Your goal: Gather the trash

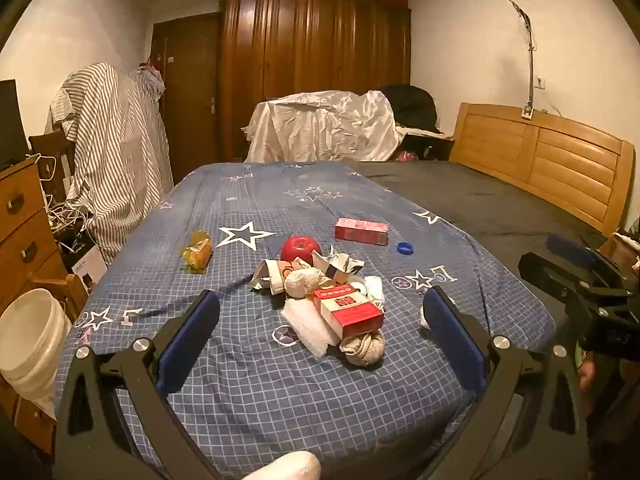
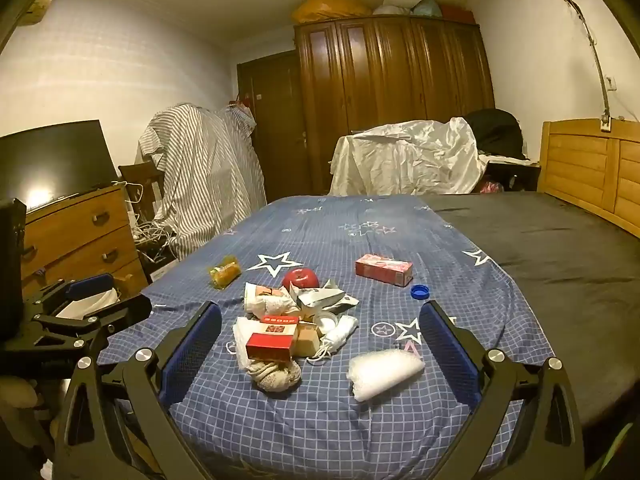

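Observation:
A heap of trash lies on the blue star-print bedcover [image 1: 256,392]: a red-and-white box [image 1: 348,312], bubble wrap [image 1: 308,328], a balled sock [image 1: 364,346] and crumpled paper [image 1: 340,266]. Behind it sit a red apple [image 1: 301,249], a pink carton [image 1: 362,231], a blue bottle cap [image 1: 405,248] and a yellow wrapped snack [image 1: 198,254]. My left gripper [image 1: 322,294] hovers open in front of the heap, holding nothing. My right gripper [image 2: 320,307] is open too, with the red box [image 2: 272,342] and a bubble-wrap roll [image 2: 384,372] below and ahead of it.
A white bucket [image 1: 30,336] stands on the floor left of the bed, beside a wooden dresser [image 2: 80,232]. The wooden headboard [image 1: 552,160] and a dark sheet [image 2: 560,248] are to the right. Covered furniture and a brown wardrobe [image 1: 316,68] fill the far end.

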Motion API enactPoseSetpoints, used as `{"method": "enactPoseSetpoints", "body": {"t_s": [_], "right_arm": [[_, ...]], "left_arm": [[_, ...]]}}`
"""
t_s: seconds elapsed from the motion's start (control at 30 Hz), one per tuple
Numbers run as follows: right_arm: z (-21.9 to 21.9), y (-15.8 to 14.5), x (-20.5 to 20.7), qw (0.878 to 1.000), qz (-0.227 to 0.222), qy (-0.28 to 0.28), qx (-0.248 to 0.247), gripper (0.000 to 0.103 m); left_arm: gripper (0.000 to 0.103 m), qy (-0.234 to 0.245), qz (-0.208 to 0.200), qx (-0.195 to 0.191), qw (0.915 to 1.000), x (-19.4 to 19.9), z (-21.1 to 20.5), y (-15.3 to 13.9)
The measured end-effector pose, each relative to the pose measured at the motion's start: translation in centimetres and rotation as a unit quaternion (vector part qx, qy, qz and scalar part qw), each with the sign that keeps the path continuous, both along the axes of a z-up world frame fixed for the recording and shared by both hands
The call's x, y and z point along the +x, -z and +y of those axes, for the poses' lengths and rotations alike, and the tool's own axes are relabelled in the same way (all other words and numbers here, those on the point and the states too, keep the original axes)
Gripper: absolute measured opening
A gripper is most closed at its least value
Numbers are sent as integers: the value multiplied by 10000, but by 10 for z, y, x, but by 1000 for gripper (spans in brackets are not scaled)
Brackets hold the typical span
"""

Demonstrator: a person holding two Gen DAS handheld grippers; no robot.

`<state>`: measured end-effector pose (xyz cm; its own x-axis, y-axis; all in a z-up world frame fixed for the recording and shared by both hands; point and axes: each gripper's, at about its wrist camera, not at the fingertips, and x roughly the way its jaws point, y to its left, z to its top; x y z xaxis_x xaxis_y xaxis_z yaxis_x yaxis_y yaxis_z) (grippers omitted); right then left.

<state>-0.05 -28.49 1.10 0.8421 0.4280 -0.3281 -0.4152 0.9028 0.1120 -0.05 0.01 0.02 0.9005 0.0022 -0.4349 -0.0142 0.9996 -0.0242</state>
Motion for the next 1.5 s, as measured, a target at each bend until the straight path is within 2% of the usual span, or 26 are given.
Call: {"method": "enactPoseSetpoints", "body": {"t_s": [0.37, 0.5, 0.9, 1.5], "right_arm": [[1, 3, -6, 10000, -67, -25, -25, 99], [0, 2, -7, 10000, -79, -37, -25, 99], [5, -7, -7, 9999, -57, -117, -20, 99], [12, -2, -3, 9999, -24, -160, -57, 99]], "left_arm": [[98, -29, 89, -5, 10000, 4, 1, 2], [98, 51, 124, -137, 9998, 3, 10, 11], [98, 30, 96, -101, 9999, 3, 4, 4], [98, -97, 169, -90, 9998, 6, 14, 6]]}}
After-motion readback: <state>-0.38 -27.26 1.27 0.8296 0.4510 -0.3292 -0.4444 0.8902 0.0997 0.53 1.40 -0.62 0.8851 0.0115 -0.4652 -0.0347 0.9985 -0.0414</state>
